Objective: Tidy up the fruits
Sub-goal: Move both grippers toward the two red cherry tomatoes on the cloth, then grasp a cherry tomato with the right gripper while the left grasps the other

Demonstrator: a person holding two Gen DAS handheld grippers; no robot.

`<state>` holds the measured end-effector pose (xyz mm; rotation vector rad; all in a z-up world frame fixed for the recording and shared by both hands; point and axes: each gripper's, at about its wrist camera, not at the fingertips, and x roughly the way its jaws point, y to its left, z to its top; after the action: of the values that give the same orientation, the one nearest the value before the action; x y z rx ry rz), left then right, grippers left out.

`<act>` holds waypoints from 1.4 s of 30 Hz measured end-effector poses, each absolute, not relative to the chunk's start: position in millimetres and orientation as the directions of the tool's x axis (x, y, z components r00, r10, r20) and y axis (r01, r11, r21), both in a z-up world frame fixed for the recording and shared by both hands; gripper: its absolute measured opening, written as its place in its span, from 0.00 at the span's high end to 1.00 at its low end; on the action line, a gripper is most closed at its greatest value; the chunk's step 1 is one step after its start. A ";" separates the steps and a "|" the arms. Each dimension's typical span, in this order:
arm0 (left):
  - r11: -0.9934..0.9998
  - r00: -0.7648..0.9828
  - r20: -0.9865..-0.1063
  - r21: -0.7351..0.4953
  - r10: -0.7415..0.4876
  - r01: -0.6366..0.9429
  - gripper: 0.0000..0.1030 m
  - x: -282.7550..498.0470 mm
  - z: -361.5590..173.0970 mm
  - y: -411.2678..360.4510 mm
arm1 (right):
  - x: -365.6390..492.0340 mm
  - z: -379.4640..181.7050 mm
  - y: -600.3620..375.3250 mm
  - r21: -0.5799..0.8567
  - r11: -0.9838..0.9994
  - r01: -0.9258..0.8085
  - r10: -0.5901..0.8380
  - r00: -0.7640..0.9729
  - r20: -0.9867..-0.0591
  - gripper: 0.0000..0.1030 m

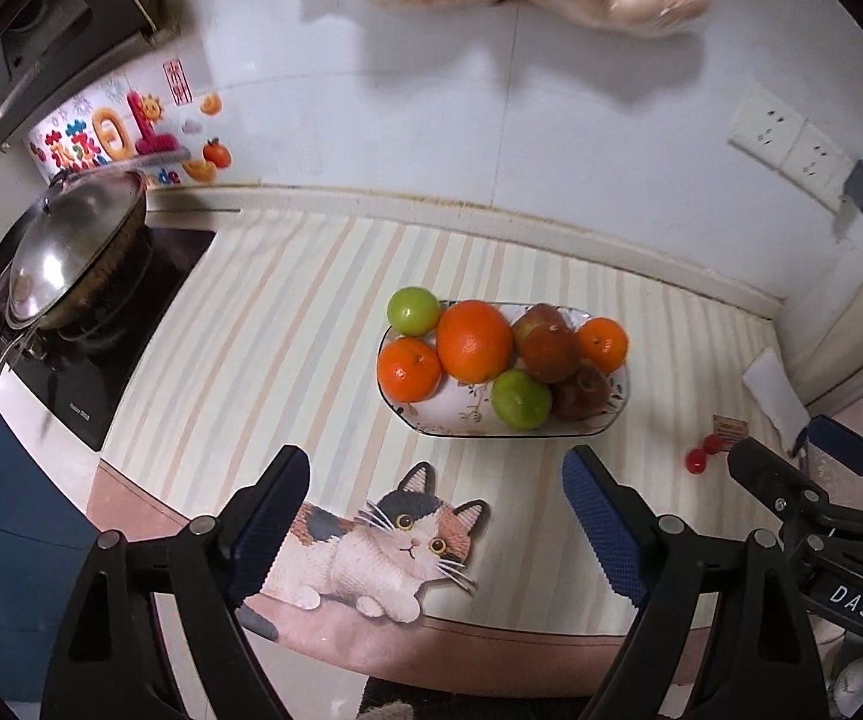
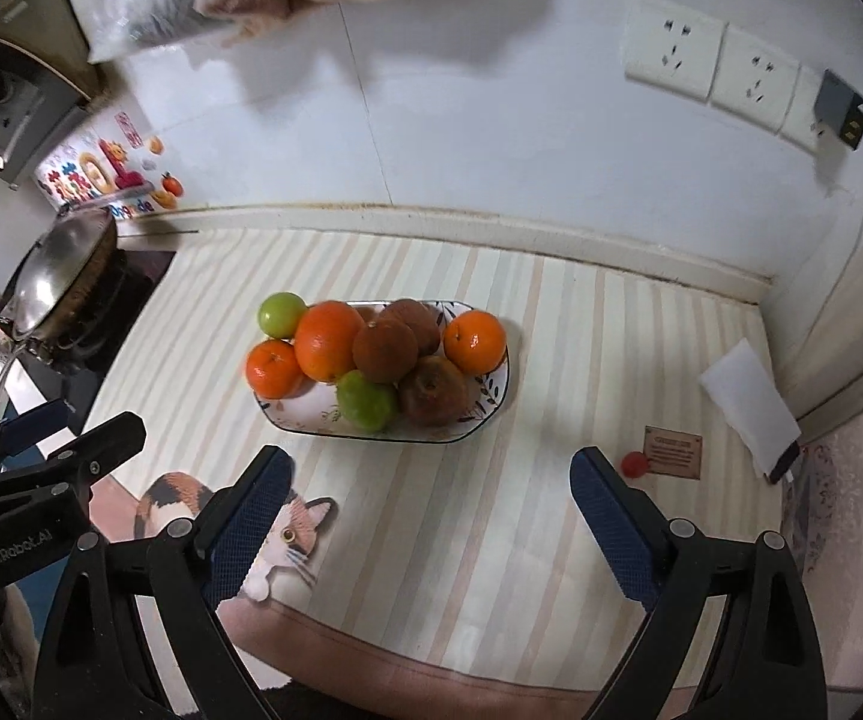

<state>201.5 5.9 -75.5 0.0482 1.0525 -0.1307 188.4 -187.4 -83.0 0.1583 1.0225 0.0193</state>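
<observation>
The left gripper [image 1: 436, 516] is standing wide apart, holding nothing and touching nothing; its blue pads are hanging over the desk [image 1: 287, 324] on the near side of the plate [image 1: 617, 402], well apart from it. The right gripper [image 2: 431, 516] is likewise spread wide and empty, also on the near side of the plate [image 2: 494, 408] and clear of it. The two grippers are sitting side by side, each showing at the edge of the other's view.

The fruits are lying piled on the plate: three oranges [image 1: 473, 341], two green fruits [image 1: 520, 399] and brown fruits [image 1: 545, 343]. One green fruit [image 1: 413, 311] is leaning over the plate's far-left rim.

Left of the plate, bare striped desk is running to the stove [image 1: 131, 324], where a lidded wok [image 1: 71, 252] is sitting. Behind the plate the desk is ending at the wall [image 1: 431, 120]. Right of the plate are a red ball [image 2: 634, 464], a brown tag [image 2: 673, 451] and a white sheet [image 2: 746, 402]. Near the plate's front, a cat picture [image 1: 383, 552] is lying at the desk's edge.

"DAS" is reading on the right gripper's body in the left view, "GenRobot.AI" on the left gripper's body in the right view. The tag's print is too small to read.
</observation>
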 end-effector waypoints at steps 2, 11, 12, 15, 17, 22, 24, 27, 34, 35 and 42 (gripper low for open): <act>0.990 0.501 -0.860 -0.029 -0.094 0.136 0.16 193.0 -67.1 5.7 | 179.3 -72.6 -186.0 0.141 0.989 0.053 0.091 0.537 -0.839 0.06; 0.988 0.535 -0.837 -0.042 -0.116 0.150 0.16 169.2 -46.2 5.8 | 148.7 -34.6 -184.3 0.178 0.984 0.028 0.128 0.587 -0.800 0.06; 0.988 0.533 -0.838 -0.044 -0.117 0.149 0.16 168.8 -46.2 5.7 | 147.4 -33.2 -183.9 0.180 0.983 0.027 0.130 0.588 -0.798 0.06; 0.988 0.531 -0.840 -0.039 -0.113 0.150 0.16 167.2 -46.8 4.1 | 146.4 -34.2 -183.8 0.193 0.981 0.023 0.144 0.584 -0.799 0.06; 0.988 0.527 -0.842 -0.040 -0.114 0.150 0.16 166.5 -47.5 2.3 | 148.0 -37.8 -185.3 0.201 0.979 0.025 0.150 0.579 -0.802 0.06; 0.988 0.510 -0.853 -0.035 -0.108 0.149 0.16 173.3 -54.5 -7.6 | 158.3 -55.4 -201.7 0.246 0.968 0.050 0.177 0.560 -0.809 0.06; 0.987 0.498 -0.861 -0.029 -0.105 0.158 0.16 179.1 -59.9 -17.5 | 164.1 -68.6 -221.1 0.278 0.957 0.087 0.188 0.546 -0.816 0.06; 0.985 0.489 -0.868 0.004 -0.082 0.172 0.16 190.2 -71.8 -38.9 | 171.2 -89.2 -255.5 0.295 0.943 0.156 0.168 0.540 -0.825 0.06; 0.969 0.427 -0.904 0.076 -0.032 0.234 0.16 222.8 -124.6 -107.9 | 191.6 -170.0 -339.8 0.340 0.888 0.308 0.167 0.473 -0.865 0.29; 0.966 0.417 -0.909 0.082 -0.029 0.246 0.16 226.4 -132.1 -117.0 | 194.0 -180.7 -347.9 0.342 0.884 0.320 0.169 0.462 -0.871 0.32; 0.931 0.315 -0.949 0.142 0.031 0.336 0.16 246.5 -203.8 -182.0 | 223.8 -272.9 -391.0 0.374 0.838 0.398 0.220 0.380 -0.898 0.51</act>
<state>246.5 -182.0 -203.8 0.3415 1.2409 -0.2064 223.8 -391.0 -272.9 0.6028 1.1959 -0.1231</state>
